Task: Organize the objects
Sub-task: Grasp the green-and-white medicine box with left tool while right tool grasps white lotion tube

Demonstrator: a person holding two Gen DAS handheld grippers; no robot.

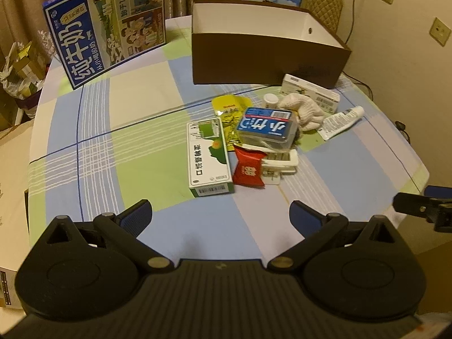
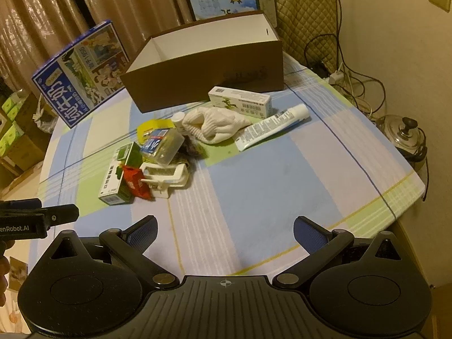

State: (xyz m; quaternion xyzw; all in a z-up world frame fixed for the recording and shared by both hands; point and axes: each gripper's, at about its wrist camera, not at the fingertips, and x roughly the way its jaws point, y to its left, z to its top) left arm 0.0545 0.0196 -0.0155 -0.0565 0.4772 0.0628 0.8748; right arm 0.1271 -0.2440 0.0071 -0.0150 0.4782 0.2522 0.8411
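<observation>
Two grippers hang above the near edge of the tabletop [image 1: 118, 107], both with jaws spread wide and nothing between them: the left gripper [image 1: 220, 217] and the right gripper [image 2: 224, 233]. The checked cloth under both is bare at that edge.

A loose pile of items lies at the middle of the tabletop. A green-and-white medicine box [image 1: 209, 159] lies flat on its left side, with a red packet [image 1: 248, 169] touching it and a white clip [image 1: 279, 162] just beside the packet. A clear case with a blue label [image 1: 267, 127] rests tilted on top of the pile, partly over a yellow sachet [image 1: 230, 110]. A white knitted glove [image 2: 214, 124] lies behind it, with a small white bottle [image 2: 178, 120] beside it. A white tube [image 2: 271, 127] and a white carton [image 2: 240, 101] lie toward the right edge.

An open brown box [image 1: 265, 56] stands near the far edge, its visible interior empty. A blue milk carton [image 1: 104, 28] stands at the far left corner.
</observation>
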